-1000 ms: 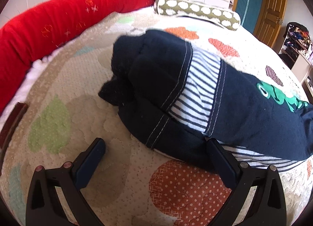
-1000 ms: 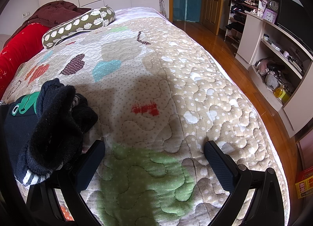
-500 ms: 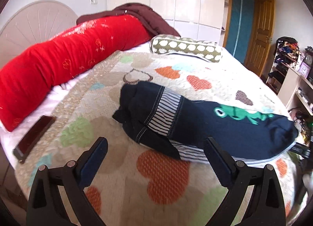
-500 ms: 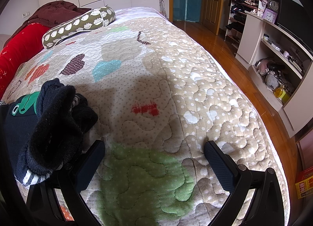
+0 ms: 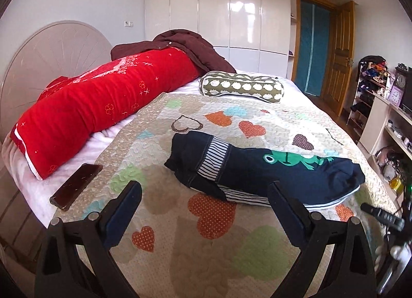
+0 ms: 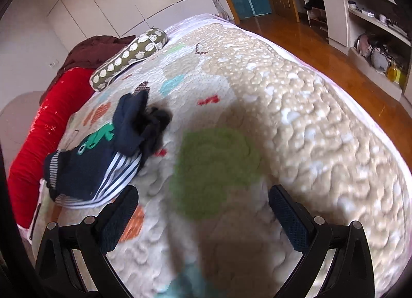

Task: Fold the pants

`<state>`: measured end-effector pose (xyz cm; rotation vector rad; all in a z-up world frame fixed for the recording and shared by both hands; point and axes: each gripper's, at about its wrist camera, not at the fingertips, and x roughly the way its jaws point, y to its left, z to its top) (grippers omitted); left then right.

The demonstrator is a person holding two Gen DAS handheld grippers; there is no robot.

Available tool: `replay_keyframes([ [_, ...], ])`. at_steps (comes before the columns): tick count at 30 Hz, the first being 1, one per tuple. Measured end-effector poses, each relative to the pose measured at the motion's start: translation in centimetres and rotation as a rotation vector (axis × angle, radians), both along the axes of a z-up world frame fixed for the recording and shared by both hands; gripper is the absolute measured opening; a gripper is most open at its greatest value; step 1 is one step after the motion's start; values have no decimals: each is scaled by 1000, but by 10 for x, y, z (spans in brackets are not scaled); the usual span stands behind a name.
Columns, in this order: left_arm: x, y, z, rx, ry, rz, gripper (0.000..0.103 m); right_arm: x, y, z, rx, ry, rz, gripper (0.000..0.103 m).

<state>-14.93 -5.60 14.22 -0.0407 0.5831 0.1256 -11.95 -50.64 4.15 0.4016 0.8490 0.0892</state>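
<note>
Dark navy pants [image 5: 260, 171] with white-striped panels and a green frog print lie folded into a long bundle across the quilted bedspread [image 5: 206, 246]. My left gripper [image 5: 206, 189] hangs open above the quilt, pulled back from the bundle, holding nothing. In the right wrist view the same pants [image 6: 103, 153] lie to the left, their dark cuff end bunched up. My right gripper [image 6: 203, 195] is open over a green patch of the quilt [image 6: 309, 130], its left finger [image 6: 121, 210] just below the striped edge.
A long red bolster [image 5: 103, 107] and a brown garment [image 5: 180, 48] lie along the headboard side. A green spotted pillow [image 5: 242, 86] sits at the far end. A dark phone [image 5: 76, 186] rests near the left bed edge. Shelves [image 6: 373, 27] and wooden floor [image 6: 322, 48] lie to the right.
Both grippers have pulled up and away from the pants. The left one rose first, showing the whole bundle; the right one lifted and tilted in the last half second.
</note>
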Motion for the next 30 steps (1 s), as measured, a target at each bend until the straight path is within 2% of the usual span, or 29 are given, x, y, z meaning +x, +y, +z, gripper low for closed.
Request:
replay_keyframes([
  [4, -7, -18, 1, 30, 12, -39, 98, -29, 32, -6, -58, 14, 18, 103],
  [7, -11, -28, 1, 39, 12, -67, 98, -34, 56, -10, -227, 30, 96, 103],
  [10, -8, -32, -4, 64, 22, -78, 98, -34, 64, -14, -303, 25, 81, 103],
  [13, -2, -29, -16, 58, 50, -72, 98, -38, 66, -19, -313, -15, 31, 103],
  [16, 3, -26, -31, 83, 79, -54, 98, -44, 74, -19, -365, -42, 27, 103],
  [18, 6, -25, -39, 99, 98, -54, 98, -42, 75, -10, -369, -33, 7, 99],
  [19, 7, -24, -42, 99, 107, -54, 98, -42, 79, -3, -371, -43, 10, 94],
  [21, 11, -21, -46, 97, 118, -48, 98, -40, 90, 14, -376, -92, 30, 89],
  [25, 20, -18, -52, 92, 143, -38, 98, -30, 128, 50, -389, -229, 112, 89],
  [30, 28, -19, -58, 136, 167, -25, 98, 13, 164, 64, -342, -249, 194, 89],
])
